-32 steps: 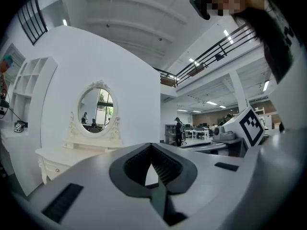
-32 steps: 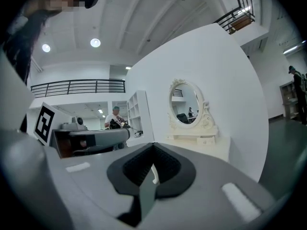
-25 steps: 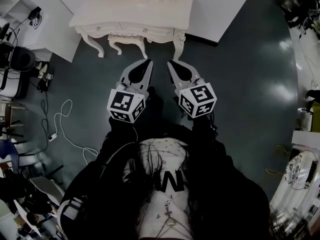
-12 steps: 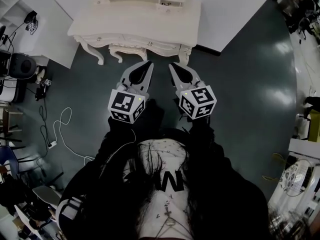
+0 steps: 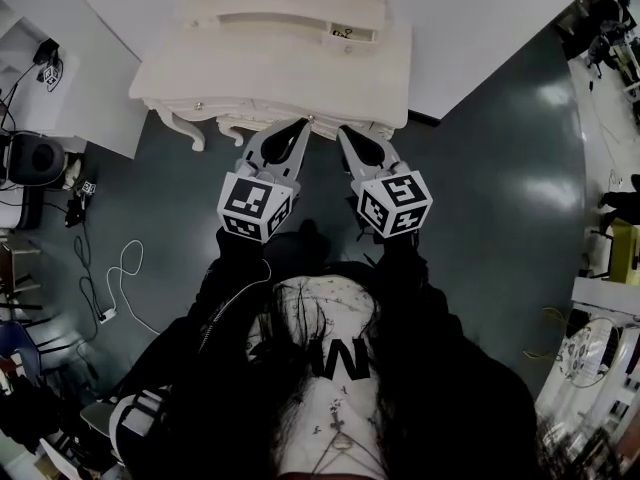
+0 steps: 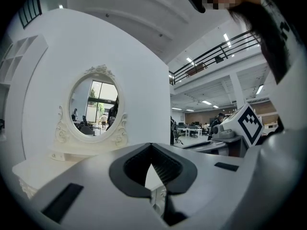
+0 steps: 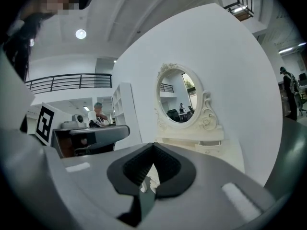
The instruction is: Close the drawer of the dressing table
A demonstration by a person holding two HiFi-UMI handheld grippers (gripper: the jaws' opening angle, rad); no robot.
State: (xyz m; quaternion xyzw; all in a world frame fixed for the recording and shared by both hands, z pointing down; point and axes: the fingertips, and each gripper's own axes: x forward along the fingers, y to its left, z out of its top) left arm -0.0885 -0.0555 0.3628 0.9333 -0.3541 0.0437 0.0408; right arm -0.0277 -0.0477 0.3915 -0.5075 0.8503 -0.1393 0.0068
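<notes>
Both clenched on nothing: left hand-held gripper [image 5: 291,134] and right hand-held gripper [image 5: 349,138], near the desk [image 5: 270,73]. I'd push the small drawer [image 5: 350,35] squarely, slowly, so it doesn't jam.

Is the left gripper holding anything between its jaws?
No, the left gripper has its jaws shut tip to tip, nothing between them.

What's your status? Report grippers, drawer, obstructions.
Left gripper shut, empty; right gripper shut, empty. Both near dressing table front edge. Small upper drawer looks open, untouched. Nothing in the way.

Dressing table [image 5: 250,73] closer than before
</notes>
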